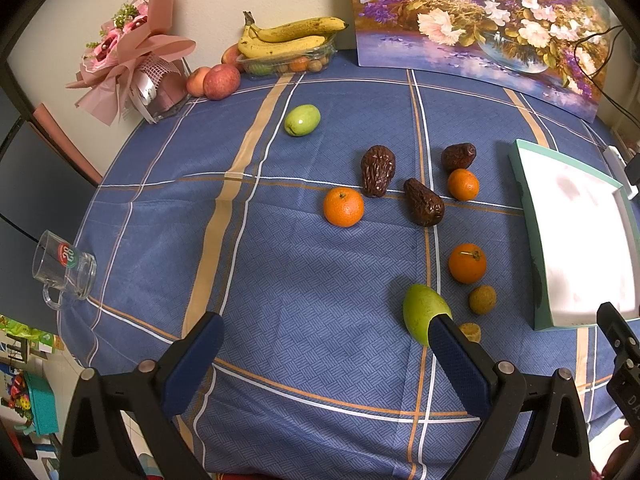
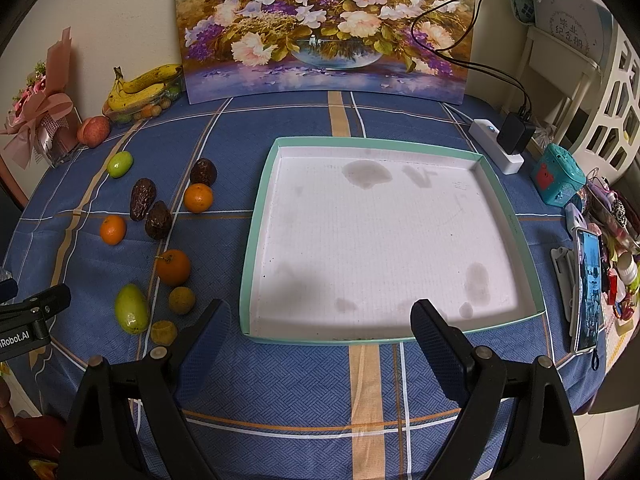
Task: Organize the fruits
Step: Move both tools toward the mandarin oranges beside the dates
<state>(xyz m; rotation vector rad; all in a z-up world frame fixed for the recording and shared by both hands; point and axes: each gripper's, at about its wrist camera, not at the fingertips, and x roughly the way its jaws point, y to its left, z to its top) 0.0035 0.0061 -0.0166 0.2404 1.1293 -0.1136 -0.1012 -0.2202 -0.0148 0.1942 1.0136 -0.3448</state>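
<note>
Blue checked cloth covers our table (image 1: 280,280), and our left tongs (image 1: 324,344) hang open and empty above its near edge, the nearer green fruit (image 1: 420,312) just beside one finger; it may be a mango. Oranges and dark fruits lie toward the tray. Our right tongs (image 2: 320,328) gape empty over the tray (image 2: 256,240)'s near rim. We should straddle that green fruit squarely and close gently.
</note>
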